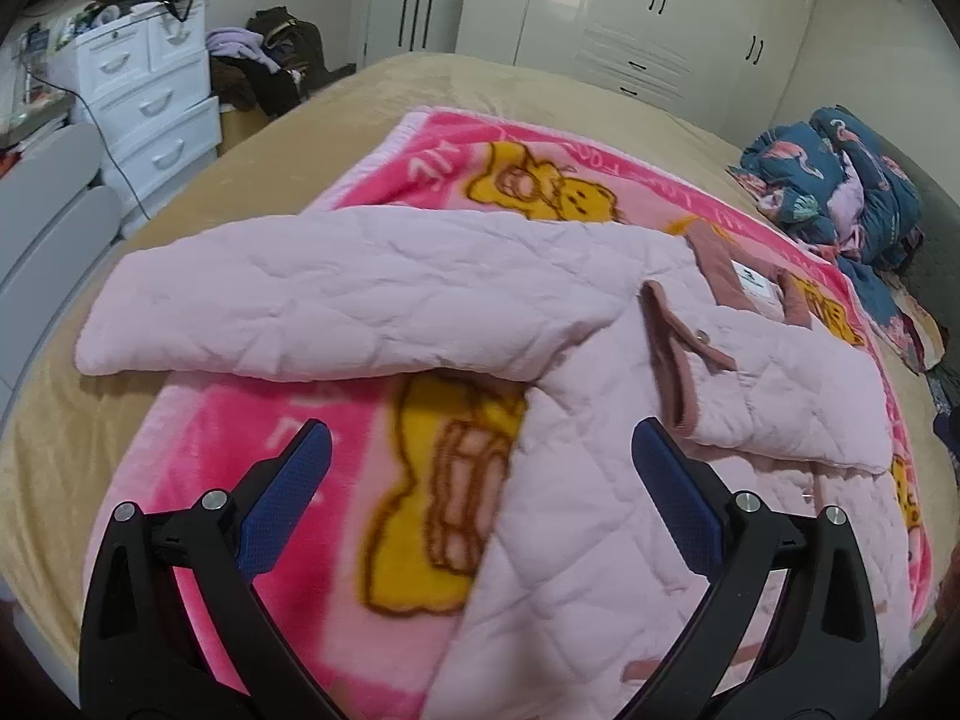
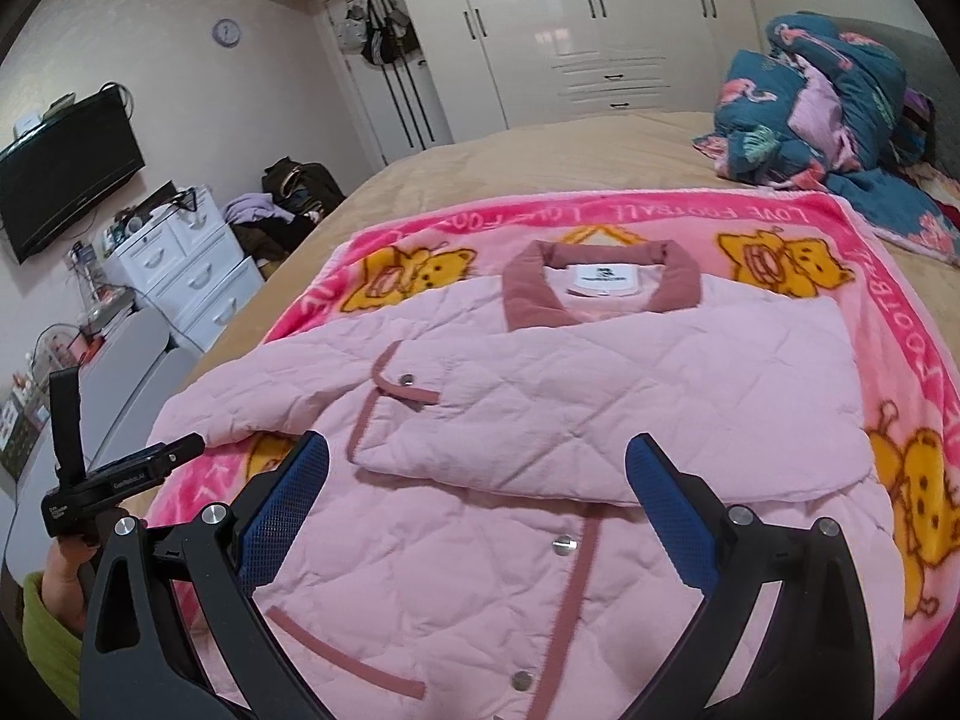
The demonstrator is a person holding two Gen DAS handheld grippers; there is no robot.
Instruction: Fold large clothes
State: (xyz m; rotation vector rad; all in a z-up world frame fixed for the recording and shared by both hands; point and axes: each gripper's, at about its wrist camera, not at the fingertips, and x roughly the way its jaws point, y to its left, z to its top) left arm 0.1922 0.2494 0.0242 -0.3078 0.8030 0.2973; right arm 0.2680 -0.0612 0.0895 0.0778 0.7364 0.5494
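Observation:
A pale pink quilted jacket (image 2: 540,396) with a dusty-rose collar (image 2: 600,282) lies front up on a pink bear-print blanket (image 2: 780,228). Its right sleeve is folded across the chest; its left sleeve (image 1: 360,288) stretches out sideways. My left gripper (image 1: 480,462) is open and empty, hovering above the blanket and the jacket's left side, below that sleeve. My right gripper (image 2: 477,474) is open and empty above the jacket's lower front, near a snap button (image 2: 564,545). The left gripper's body (image 2: 120,480) shows at the left edge of the right wrist view.
The blanket lies on a tan bed (image 1: 480,84). A bunched dark blue flamingo-print quilt (image 2: 828,114) sits at the bed's far right. White drawers (image 1: 150,96), a clothes pile (image 1: 270,66) and a wall TV (image 2: 66,174) stand left; white wardrobes (image 2: 600,30) behind.

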